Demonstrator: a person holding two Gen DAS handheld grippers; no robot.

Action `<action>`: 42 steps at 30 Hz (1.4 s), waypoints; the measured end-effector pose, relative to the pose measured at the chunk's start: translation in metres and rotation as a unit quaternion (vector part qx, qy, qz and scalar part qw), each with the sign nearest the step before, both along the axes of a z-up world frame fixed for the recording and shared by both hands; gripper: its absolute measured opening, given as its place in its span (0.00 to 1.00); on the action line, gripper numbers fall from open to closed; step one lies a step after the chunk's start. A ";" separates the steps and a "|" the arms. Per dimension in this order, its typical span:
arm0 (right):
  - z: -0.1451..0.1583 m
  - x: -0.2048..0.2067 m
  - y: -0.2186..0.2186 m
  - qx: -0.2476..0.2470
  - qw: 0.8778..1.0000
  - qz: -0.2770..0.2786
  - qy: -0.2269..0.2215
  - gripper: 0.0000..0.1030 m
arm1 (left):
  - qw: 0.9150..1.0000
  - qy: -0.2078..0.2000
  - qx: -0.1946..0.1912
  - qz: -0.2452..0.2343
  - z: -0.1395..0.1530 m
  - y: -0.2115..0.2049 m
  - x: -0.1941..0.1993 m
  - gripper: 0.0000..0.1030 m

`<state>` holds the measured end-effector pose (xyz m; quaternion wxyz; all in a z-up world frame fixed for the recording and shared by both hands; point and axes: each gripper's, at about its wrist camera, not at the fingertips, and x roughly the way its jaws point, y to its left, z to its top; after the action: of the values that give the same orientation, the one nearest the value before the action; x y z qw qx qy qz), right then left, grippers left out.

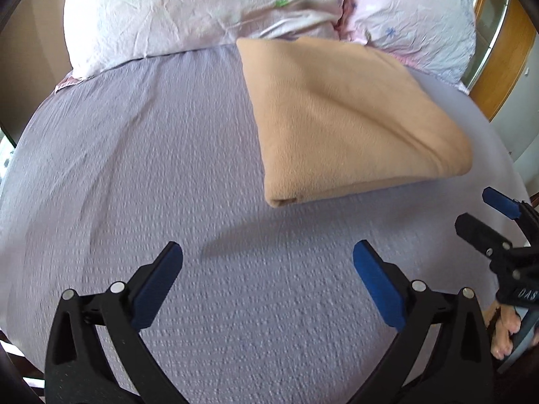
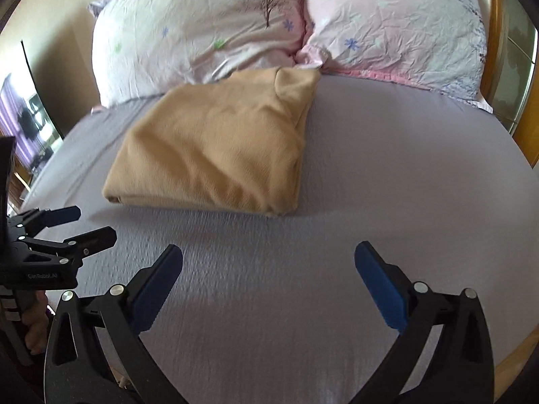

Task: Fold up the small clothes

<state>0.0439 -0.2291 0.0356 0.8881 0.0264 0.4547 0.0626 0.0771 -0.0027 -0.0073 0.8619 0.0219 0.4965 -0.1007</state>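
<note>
Tongs spread wide over a lavender bed sheet (image 1: 141,155): my left tongs (image 1: 267,252) fill the bottom of the left wrist view, blue pads (image 1: 153,291) well apart and pinching nothing. My right tongs (image 2: 268,252) sit the same way at the bottom of the right wrist view, gaping and empty above the sheet.

Folded tan garment (image 1: 347,118) lies flat on the bed, right of centre in the left view and left of centre in the right view, its far edge touching the two floral pillows (image 1: 202,10) propped across the top of the frame. The folded bundle is well apart from both pairs of tongs (a soft fleece-like cloth, with a shallow crease running across its top).

At the right edge of the left view, my right tongs show again, with my fingers (image 1: 505,333) wrapped on the handle below. At the lower left of the right view, my left tongs appear from the side, likewise parted. A wooden bed frame (image 1: 502,77) curves along the upper right.
</note>
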 end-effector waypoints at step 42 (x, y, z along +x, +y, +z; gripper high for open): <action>-0.016 0.000 0.013 -0.042 0.998 -0.020 0.031 0.99 | 0.999 0.005 0.036 0.020 -0.003 -0.012 -0.004 0.98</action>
<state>0.0441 -0.2158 0.0193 0.8750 0.0000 0.4835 0.0245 0.0730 -0.0149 -0.0100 0.8601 0.0426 0.5042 -0.0650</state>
